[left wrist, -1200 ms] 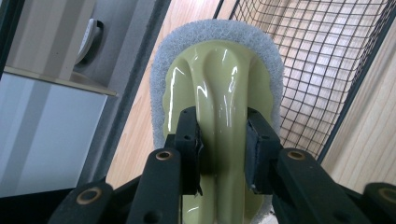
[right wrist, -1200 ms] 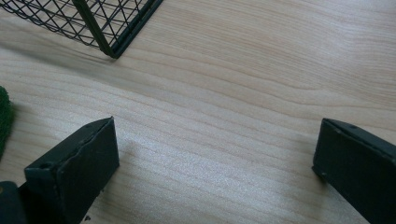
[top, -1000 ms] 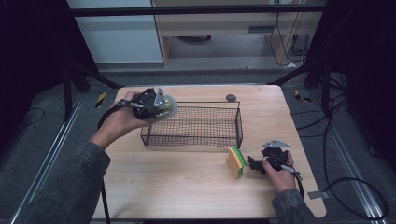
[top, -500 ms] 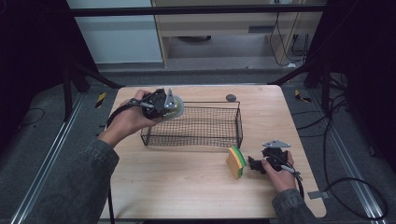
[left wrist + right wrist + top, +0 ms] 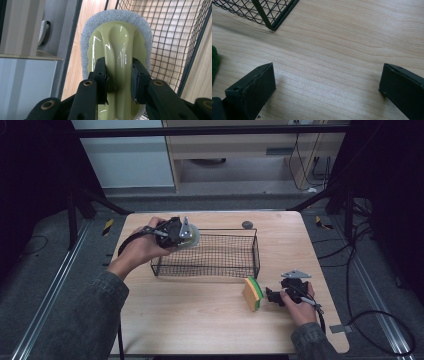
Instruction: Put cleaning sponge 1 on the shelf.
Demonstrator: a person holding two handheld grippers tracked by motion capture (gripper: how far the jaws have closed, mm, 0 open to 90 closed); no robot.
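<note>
Here the left tongs (image 5: 186, 234) are clamped on the raised central ridge of a pale green scrubbing brush (image 5: 117, 53), one jaw on each side of that ridge, as the left gripper view shows. The brush has a grey scouring pad around its rim. Its long axis runs straight out along the jaws. In the high view it hangs over the far left corner of the wire basket (image 5: 210, 255), which stands in the middle of the tabletop (image 5: 190, 320) toward the far edge. The basket's open mesh lies just beyond and to the right of the brush, so a likely drop calls for a short carry inward and downward.

The right tongs (image 5: 272, 296) rest near the tabletop's right edge, jaws spread wide with nothing between them. A yellow and green sponge (image 5: 253, 293) stands on edge just beside them, on the basket side, its long axis roughly across their line.
</note>
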